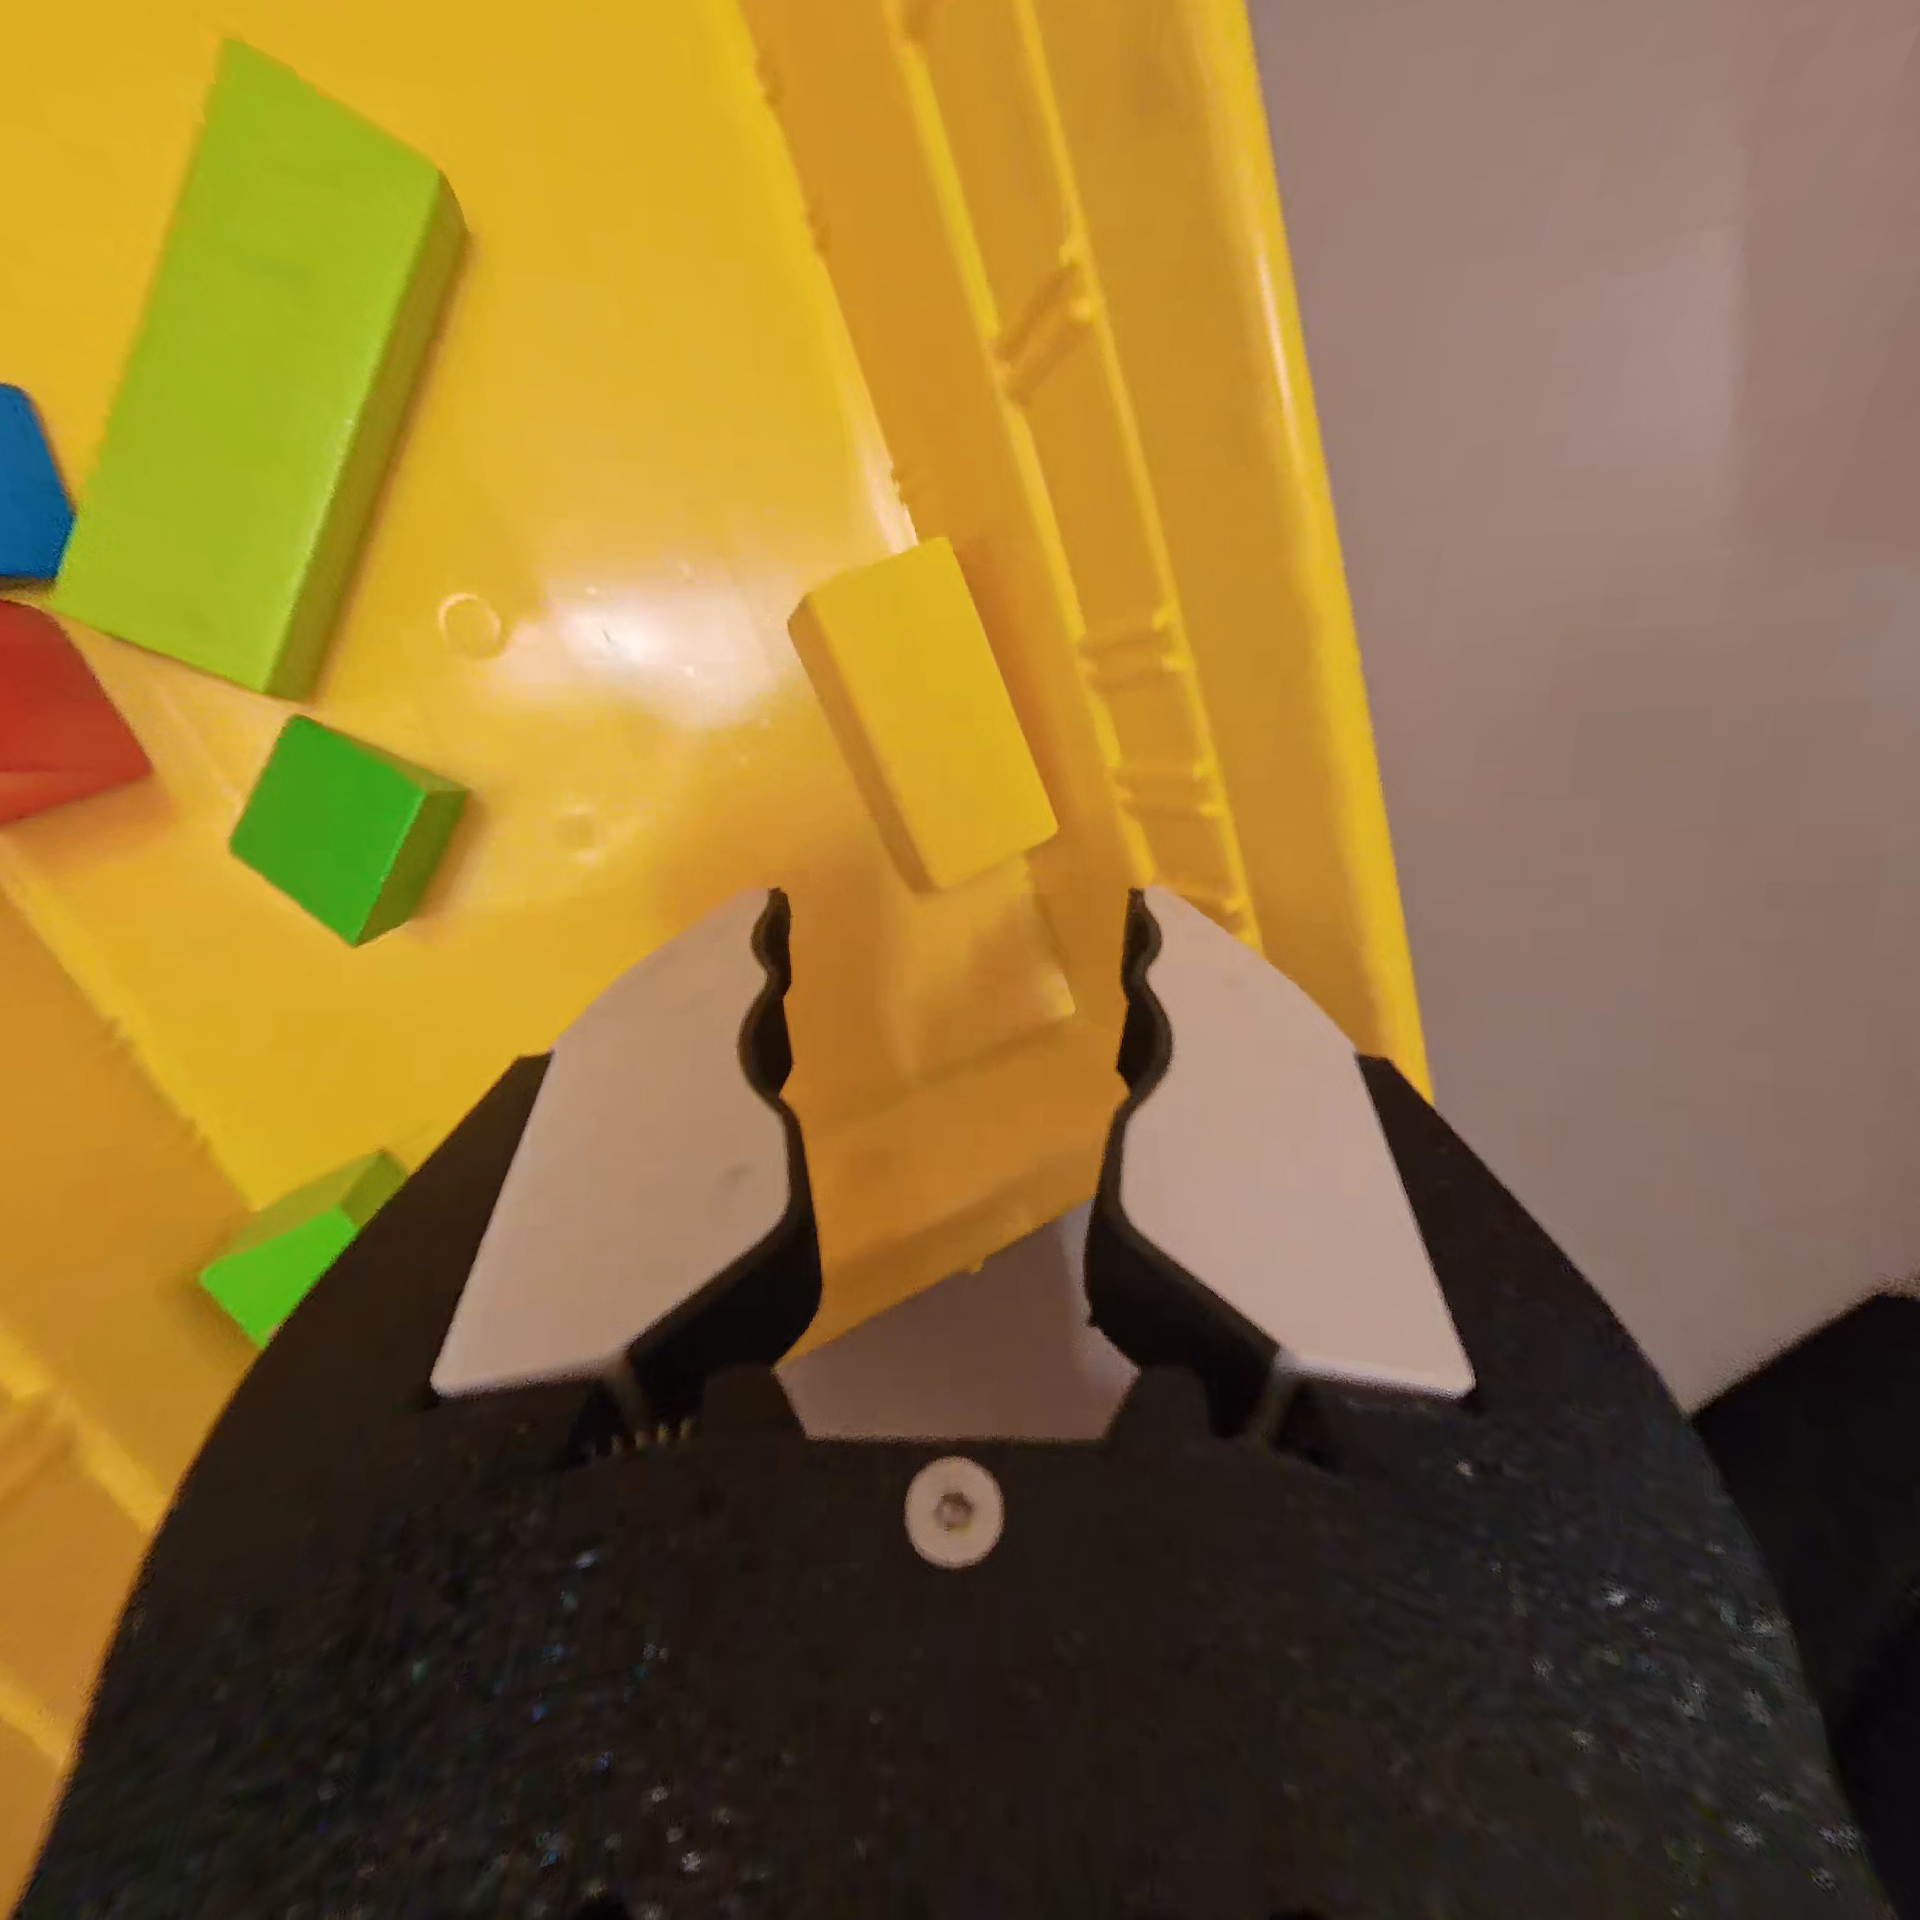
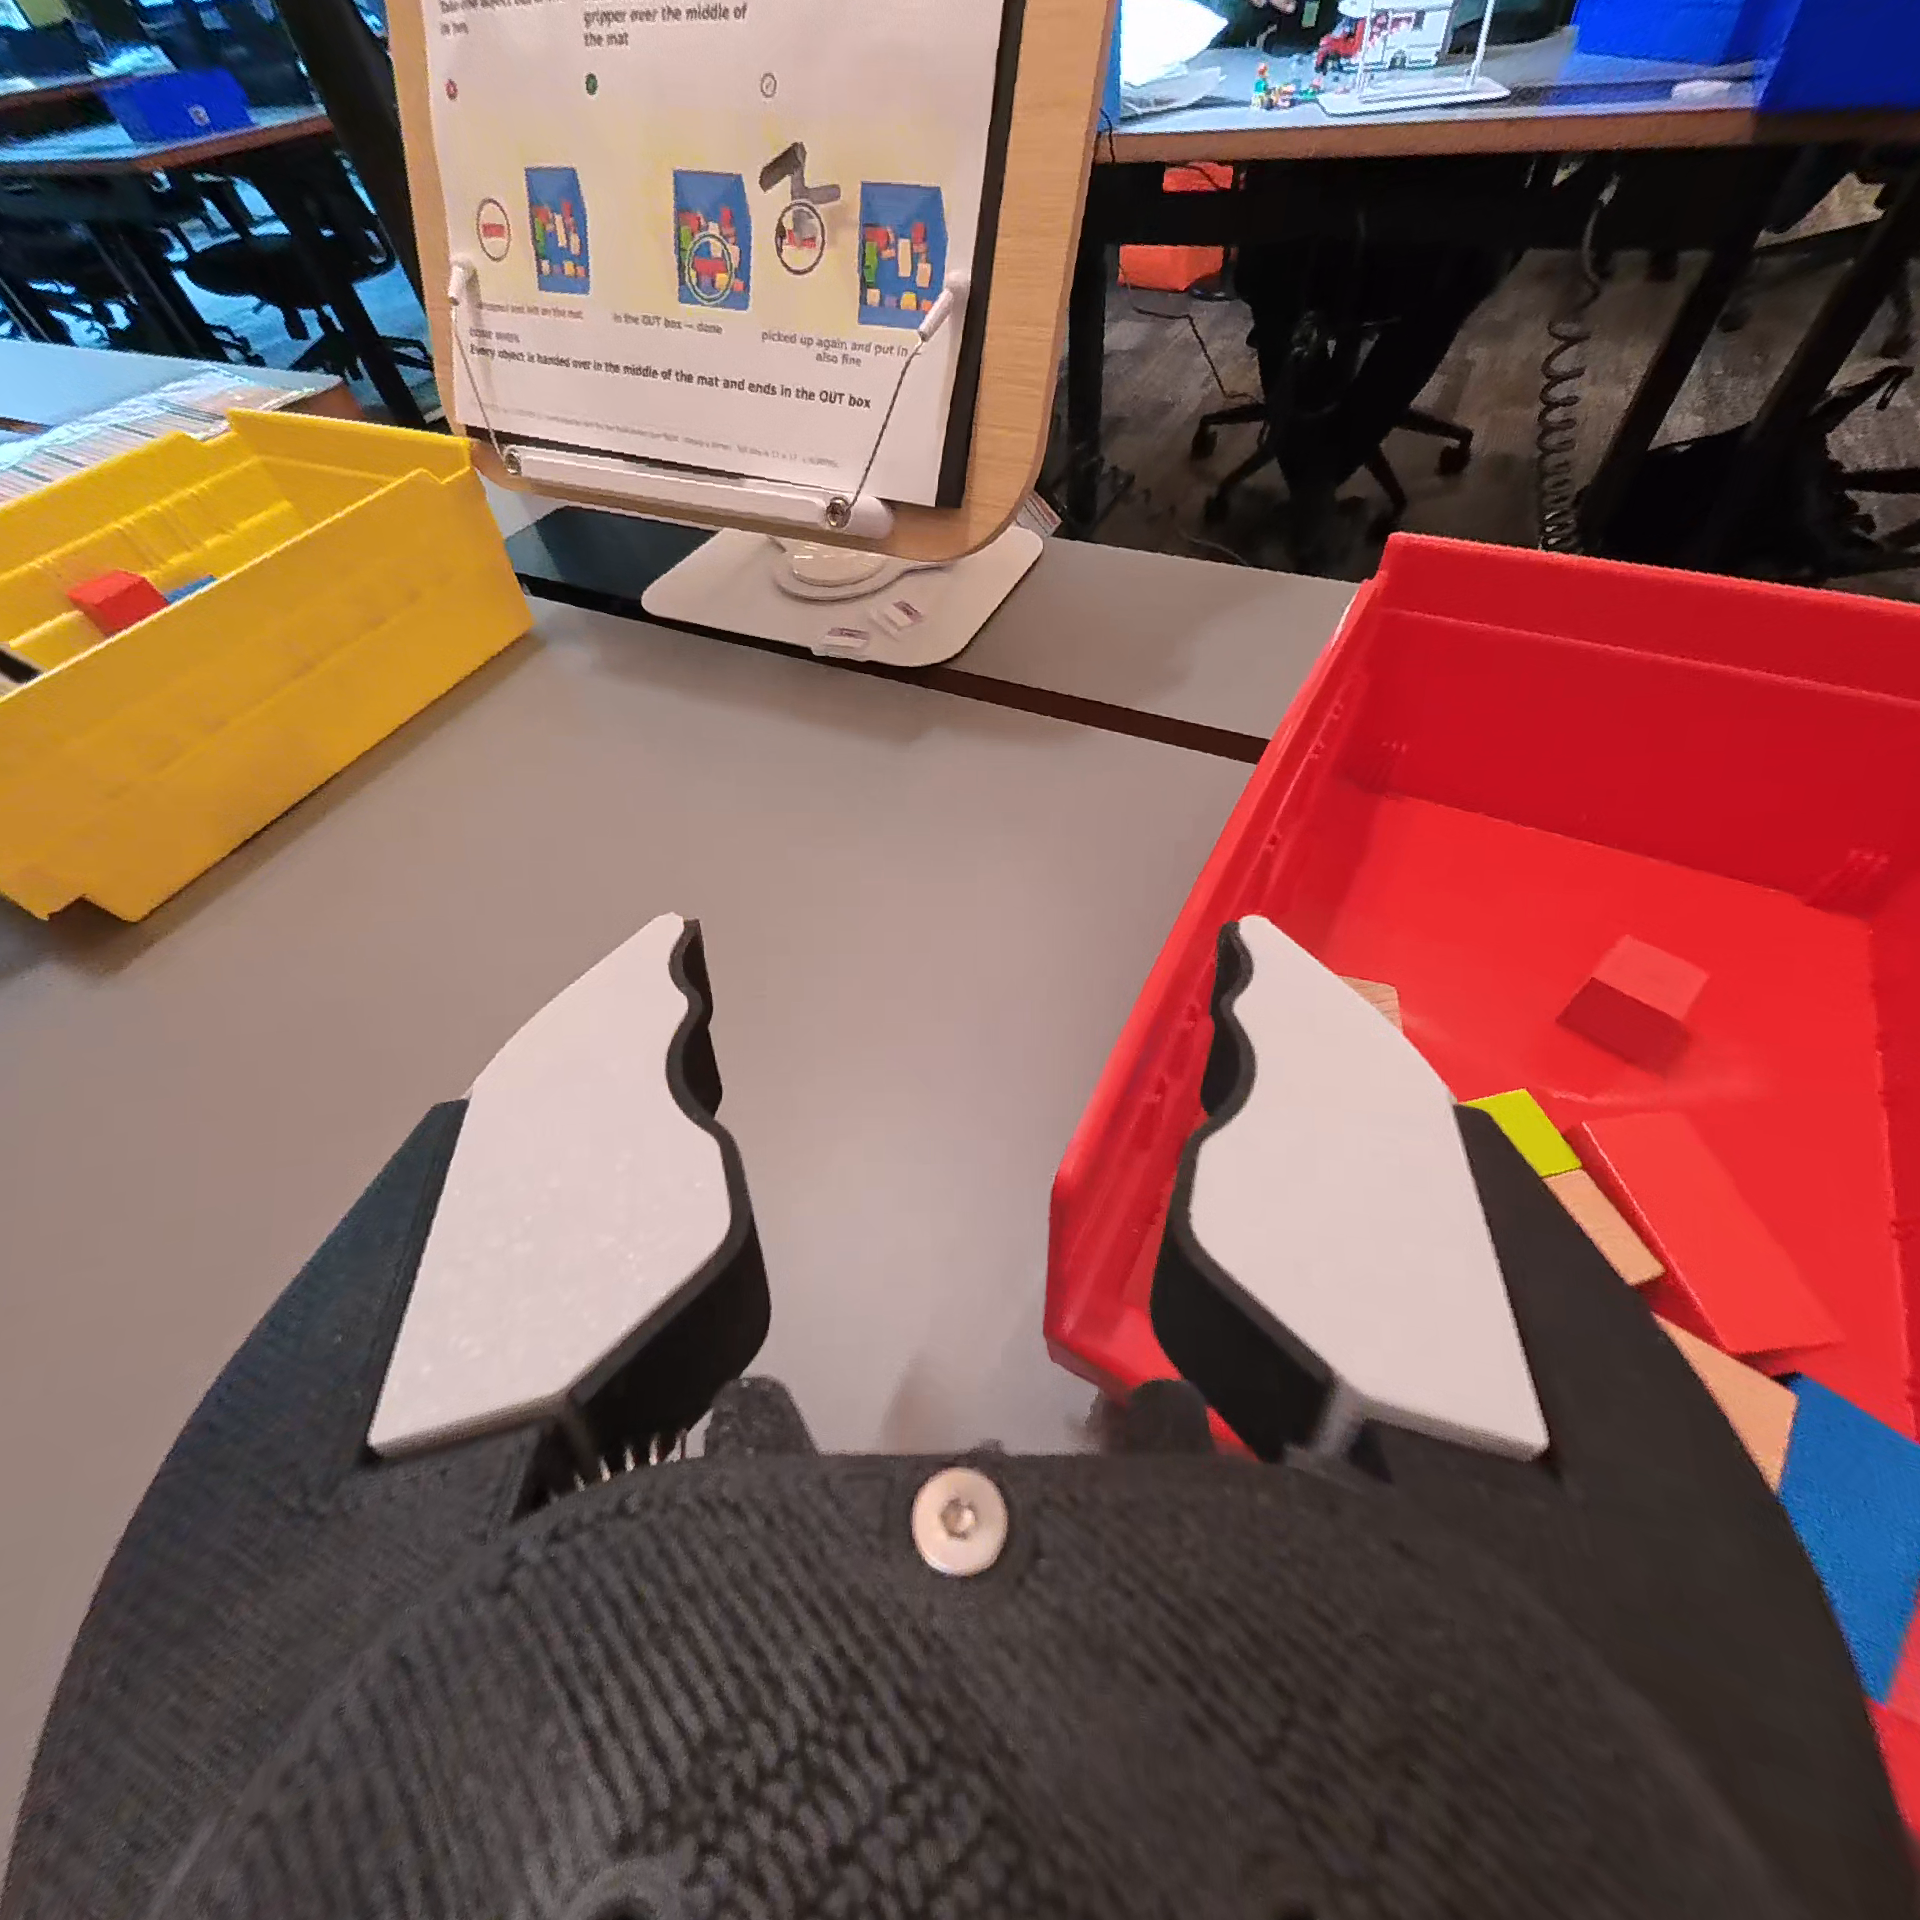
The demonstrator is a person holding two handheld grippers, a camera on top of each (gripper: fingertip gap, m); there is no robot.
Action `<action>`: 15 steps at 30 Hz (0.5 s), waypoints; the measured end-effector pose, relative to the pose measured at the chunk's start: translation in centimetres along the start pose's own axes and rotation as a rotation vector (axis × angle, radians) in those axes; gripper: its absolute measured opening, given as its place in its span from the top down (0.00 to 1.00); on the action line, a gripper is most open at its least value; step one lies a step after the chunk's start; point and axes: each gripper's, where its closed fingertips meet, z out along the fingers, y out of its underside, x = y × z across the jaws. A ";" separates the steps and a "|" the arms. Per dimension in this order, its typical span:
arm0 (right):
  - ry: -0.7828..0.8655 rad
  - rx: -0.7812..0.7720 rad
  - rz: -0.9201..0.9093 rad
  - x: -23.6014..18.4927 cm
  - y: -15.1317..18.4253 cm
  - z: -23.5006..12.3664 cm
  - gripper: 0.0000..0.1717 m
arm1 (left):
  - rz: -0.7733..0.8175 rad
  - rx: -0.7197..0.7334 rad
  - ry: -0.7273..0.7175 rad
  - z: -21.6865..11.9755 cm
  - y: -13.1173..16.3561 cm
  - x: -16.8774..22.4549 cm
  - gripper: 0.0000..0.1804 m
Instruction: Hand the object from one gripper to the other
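In the yellow bin point(image 1: 644, 436), the left gripper point(image 1: 956, 904) hangs with fingers released and bare, a yellow block point(image 1: 925, 717) lying just ahead of them. The right gripper point(image 2: 961, 935) is spread wide, grasping nothing, over the grey bench point(image 2: 831, 883) beside the red bin point(image 2: 1662, 727).

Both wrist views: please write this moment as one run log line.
phase: reaching | left gripper: jaws open, empty, above yellow bin, near yellow block | right gripper: jaws open, empty, beside red bin | handover: not started
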 end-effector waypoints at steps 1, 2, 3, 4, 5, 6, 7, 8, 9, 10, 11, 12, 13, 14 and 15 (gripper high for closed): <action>0.001 -0.001 0.002 -0.1 0.1 -0.1 0.46 | -0.015 0.025 0.002 0.1 -0.4 0.1 0.67; -0.003 -0.005 0.005 -0.2 0.3 -0.1 0.46 | -0.029 0.037 0.005 0.1 -0.7 0.1 0.66; -0.005 -0.011 0.010 -0.2 0.6 -0.1 0.46 | -0.044 0.035 0.005 0.3 -0.8 0.1 0.65; -0.005 -0.018 0.016 -0.3 0.8 -0.2 0.46 | -0.054 0.033 0.004 0.5 -1.0 0.0 0.65; -0.006 -0.024 0.021 -0.3 0.9 -0.3 0.46 | -0.060 0.033 0.007 0.6 -1.1 0.0 0.65; -0.007 -0.029 0.024 -0.3 1.0 -0.4 0.46 | -0.064 0.032 0.008 0.8 -1.2 0.0 0.66; -0.004 -0.030 0.023 -0.3 0.9 -0.5 0.46 | -0.067 0.031 0.006 0.9 -1.3 0.0 0.67; 0.000 -0.031 0.022 -0.3 0.9 -0.6 0.46 | -0.070 0.032 0.004 1.0 -1.4 -0.1 0.67; -0.001 -0.034 0.022 -0.4 0.8 -0.7 0.46 | -0.071 0.030 0.003 1.2 -1.4 -0.1 0.67; -0.006 -0.039 0.019 -0.5 0.7 -0.7 0.46 | -0.071 0.026 0.005 1.4 -1.4 -0.2 0.68; -0.008 -0.044 0.014 -0.6 0.6 -0.7 0.46 | -0.075 0.020 0.011 1.7 -1.4 -0.2 0.69; -0.005 -0.050 0.009 -0.7 0.5 -0.8 0.46 | -0.082 0.015 0.018 1.9 -1.3 -0.3 0.69; -0.004 -0.055 0.003 -0.8 0.4 -0.8 0.46 | -0.088 0.015 0.023 2.2 -1.3 -0.3 0.70; -0.003 -0.057 -0.004 -1.0 0.2 -0.8 0.46 | -0.092 0.018 0.025 2.4 -1.3 -0.4 0.71; 0.002 -0.056 -0.010 -1.0 0.1 -0.9 0.46 | -0.096 0.019 0.025 2.5 -1.3 -0.5 0.70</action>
